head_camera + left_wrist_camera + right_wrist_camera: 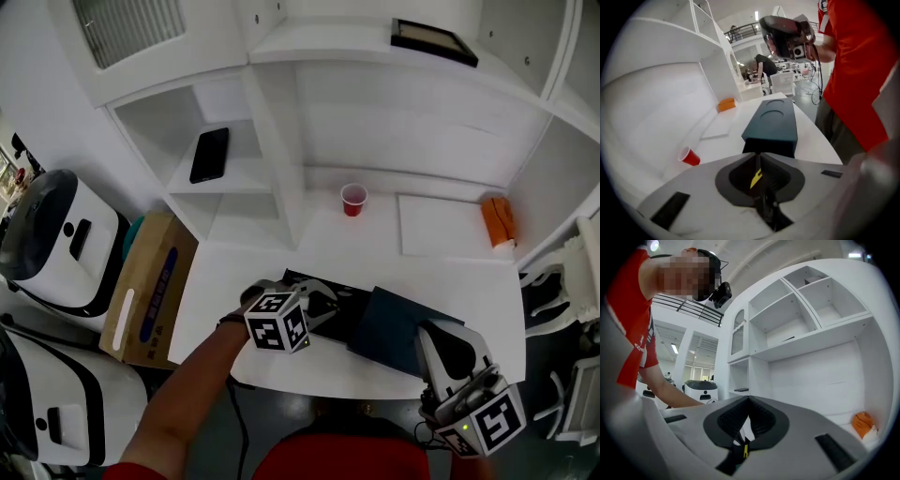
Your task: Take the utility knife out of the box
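The left gripper [757, 155] is held with its jaws parted by no more than a narrow slit. Nothing is seen between the pads, and the gripper is tilted down toward the table [717, 133]. Straight ahead of its tips, just beyond them, the dark box [771, 123] is seen lying flat on the table. The box's long axis is laid almost along the line in which this gripper points, so its short black end is turned toward the tips and its top, marked with a round recess, is stretched away from them. The utility knife is shown in no view. It is judged to be inside the box, behind that black end, and whether the end is open cannot be told. The right gripper [749, 399] is held beyond the box's far end, as reckoned from the left one. Its jaw tips are pressed together on nothing, and it is pointed level at the shelves, so the box is left out of its own view. The left gripper is therefore judged the nearer to the end from which the knife would be reached, and a short advance along the box's axis is judged to be what is called for. A red cup [689, 156] is seen well off to the left of that line.
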`<state>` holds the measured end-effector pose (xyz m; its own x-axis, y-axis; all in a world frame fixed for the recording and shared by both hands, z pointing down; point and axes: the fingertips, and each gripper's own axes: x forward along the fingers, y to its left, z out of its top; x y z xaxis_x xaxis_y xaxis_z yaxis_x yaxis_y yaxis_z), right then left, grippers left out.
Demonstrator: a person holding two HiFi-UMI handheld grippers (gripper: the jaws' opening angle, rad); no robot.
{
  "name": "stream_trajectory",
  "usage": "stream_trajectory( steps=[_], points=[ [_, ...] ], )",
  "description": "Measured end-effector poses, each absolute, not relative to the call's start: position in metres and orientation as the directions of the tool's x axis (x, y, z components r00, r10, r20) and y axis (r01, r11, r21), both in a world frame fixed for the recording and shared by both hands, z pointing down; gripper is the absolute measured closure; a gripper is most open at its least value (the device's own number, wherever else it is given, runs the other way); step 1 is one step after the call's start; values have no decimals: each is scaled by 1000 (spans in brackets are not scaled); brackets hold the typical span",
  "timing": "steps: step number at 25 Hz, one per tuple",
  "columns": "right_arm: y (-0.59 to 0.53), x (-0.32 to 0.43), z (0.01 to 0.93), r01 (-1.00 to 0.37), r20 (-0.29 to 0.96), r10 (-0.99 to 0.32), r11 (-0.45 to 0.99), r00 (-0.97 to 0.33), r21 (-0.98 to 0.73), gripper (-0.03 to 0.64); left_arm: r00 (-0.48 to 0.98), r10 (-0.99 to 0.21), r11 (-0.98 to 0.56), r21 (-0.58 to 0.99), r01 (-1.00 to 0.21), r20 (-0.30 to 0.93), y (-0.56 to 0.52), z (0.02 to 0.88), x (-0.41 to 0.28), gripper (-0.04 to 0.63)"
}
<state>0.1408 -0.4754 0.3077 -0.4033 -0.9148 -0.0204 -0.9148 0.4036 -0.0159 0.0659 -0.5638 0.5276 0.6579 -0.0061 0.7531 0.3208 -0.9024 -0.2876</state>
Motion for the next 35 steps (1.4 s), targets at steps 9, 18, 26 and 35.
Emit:
stream_trajectory(
  steps=[9, 18, 26, 35],
  points=[
    [-483, 173, 317, -942, -2, -943, 334, -334, -34, 609, 372, 79, -787, -171, 593, 925, -571, 594, 62, 445],
    [-492, 192, 324, -951, 10, -952, 305, -306, -54, 609, 200, 86, -691, -87, 718, 976, -569, 623, 65, 439],
    [-497, 206, 330, -953, 15, -955, 295, -297, -70, 609, 147, 199, -711, 40, 703, 969, -564, 625, 60, 500],
    [-504, 205, 330, -940, 5, -943, 333, -334, -74, 609, 381, 169, -832, -76, 550, 909, -565, 595, 72, 502]
  ],
)
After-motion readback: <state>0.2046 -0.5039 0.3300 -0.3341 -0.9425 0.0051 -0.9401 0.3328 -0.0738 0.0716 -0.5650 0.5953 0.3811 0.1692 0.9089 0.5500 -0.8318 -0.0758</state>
